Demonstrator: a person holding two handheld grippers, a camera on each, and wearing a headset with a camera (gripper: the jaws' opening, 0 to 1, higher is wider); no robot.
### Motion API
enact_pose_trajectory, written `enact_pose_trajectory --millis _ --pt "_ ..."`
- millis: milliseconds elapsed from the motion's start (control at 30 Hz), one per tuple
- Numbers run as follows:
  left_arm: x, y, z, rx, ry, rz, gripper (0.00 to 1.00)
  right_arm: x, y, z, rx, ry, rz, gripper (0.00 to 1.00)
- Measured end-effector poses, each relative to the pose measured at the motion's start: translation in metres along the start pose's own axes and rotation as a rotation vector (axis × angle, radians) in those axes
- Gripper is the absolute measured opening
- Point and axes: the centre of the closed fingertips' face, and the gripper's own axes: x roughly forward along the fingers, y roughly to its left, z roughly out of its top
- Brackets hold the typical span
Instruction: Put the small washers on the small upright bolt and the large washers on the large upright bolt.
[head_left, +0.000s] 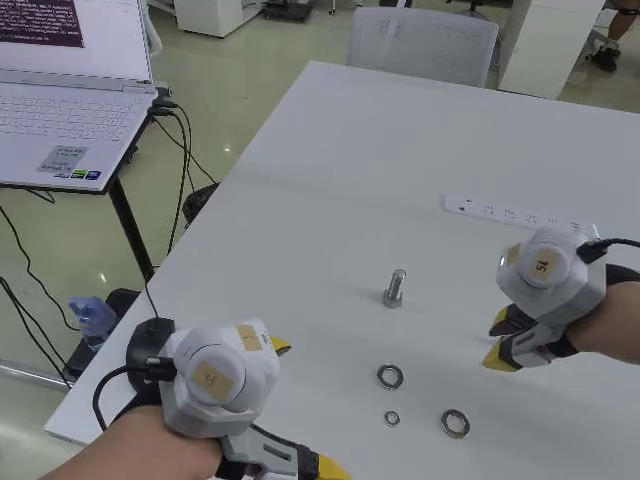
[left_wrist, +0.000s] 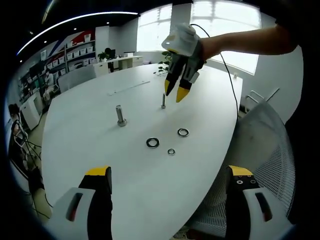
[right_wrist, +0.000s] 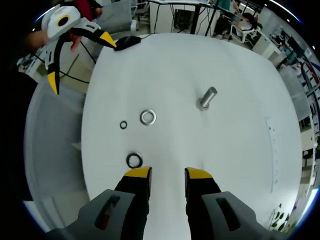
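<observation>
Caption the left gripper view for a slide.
Open left gripper faces two large washers, a small washer and the large bolt on a white table; right gripper hovers near the small bolt.

You've got the large bolt (head_left: 394, 288) standing head-down and upright on the white table (head_left: 330, 180), silvery, shank bare. The small bolt (left_wrist: 163, 100) is upright too, thinner, and well apart from it. Three washers lie flat and loose on your side of the large bolt. There's one large washer (head_left: 390, 376), a second large washer (head_left: 455, 423) off to its right, and the small washer (head_left: 392, 418) just nearer you than the first, touching neither.
</observation>
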Motion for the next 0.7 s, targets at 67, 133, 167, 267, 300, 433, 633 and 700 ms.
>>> enact_pose_trajectory --millis 67,133,167,267,300,433,633,700 --pt "0.000 0.002 0.002 0.000 -0.007 0.010 0.95 0.002 0.006 0.002 0.000 -0.006 0.005 0.28" --pt "0.001 0.001 0.003 0.004 -0.014 0.008 0.95 0.003 0.009 0.005 -0.004 -0.023 -0.005 0.27" --pt "0.001 0.000 0.005 0.007 -0.016 0.005 0.95 0.004 0.010 0.006 -0.004 -0.026 -0.004 0.27" --pt "0.002 -0.002 0.006 0.017 -0.021 0.001 0.95 0.006 0.018 0.008 -0.005 -0.032 0.005 0.27" --pt "0.002 -0.003 0.007 0.020 -0.022 -0.001 0.95 0.008 0.021 0.008 -0.011 -0.031 0.008 0.27" --pt "0.003 -0.005 0.008 0.030 -0.022 -0.003 0.95 0.012 0.032 0.010 -0.013 -0.033 0.022 0.27" --pt "0.004 -0.008 0.010 0.048 -0.026 -0.014 0.96 0.017 0.048 0.019 -0.017 -0.048 0.042 0.27" --pt "0.004 -0.008 0.010 0.049 -0.028 -0.018 0.96 0.020 0.053 0.022 -0.015 -0.052 0.050 0.27"
